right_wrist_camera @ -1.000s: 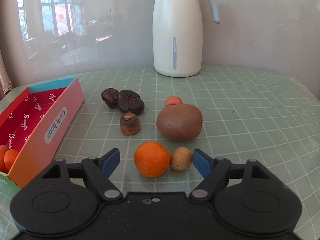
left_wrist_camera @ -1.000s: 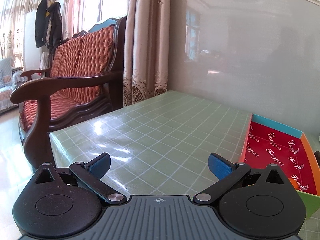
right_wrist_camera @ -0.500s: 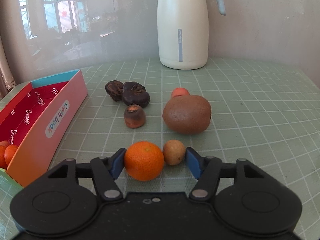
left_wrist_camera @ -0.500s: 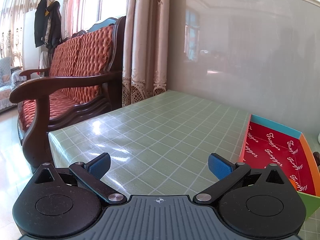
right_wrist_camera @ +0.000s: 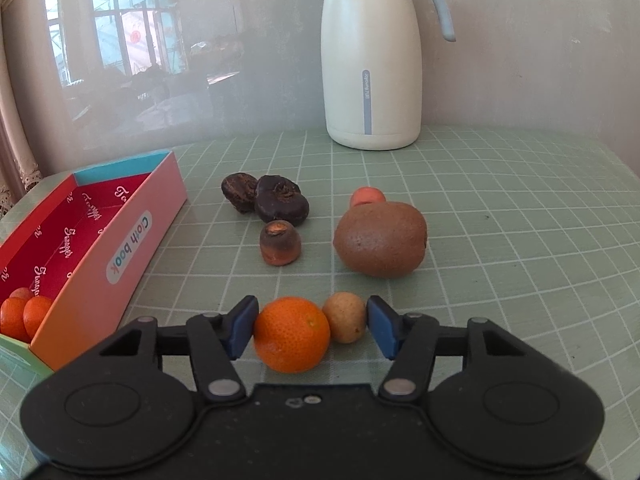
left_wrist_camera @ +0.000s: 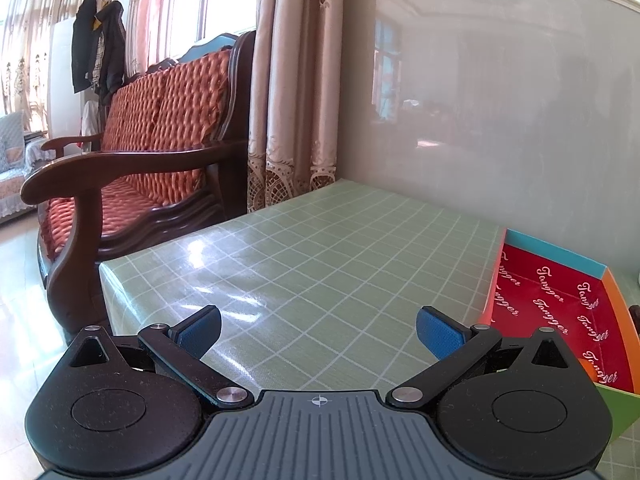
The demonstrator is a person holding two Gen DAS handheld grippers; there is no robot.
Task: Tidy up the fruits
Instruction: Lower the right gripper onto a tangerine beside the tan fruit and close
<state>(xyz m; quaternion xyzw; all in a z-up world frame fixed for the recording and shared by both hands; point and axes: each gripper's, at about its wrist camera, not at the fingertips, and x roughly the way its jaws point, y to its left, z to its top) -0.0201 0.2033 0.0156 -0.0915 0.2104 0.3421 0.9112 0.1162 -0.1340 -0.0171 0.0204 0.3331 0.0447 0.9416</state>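
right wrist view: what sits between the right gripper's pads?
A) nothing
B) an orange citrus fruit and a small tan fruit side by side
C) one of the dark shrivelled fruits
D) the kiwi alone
B: the right gripper has its jaws closing with the orange citrus fruit and the small tan fruit side by side between the pads; the kiwi lies beyond them on the table.
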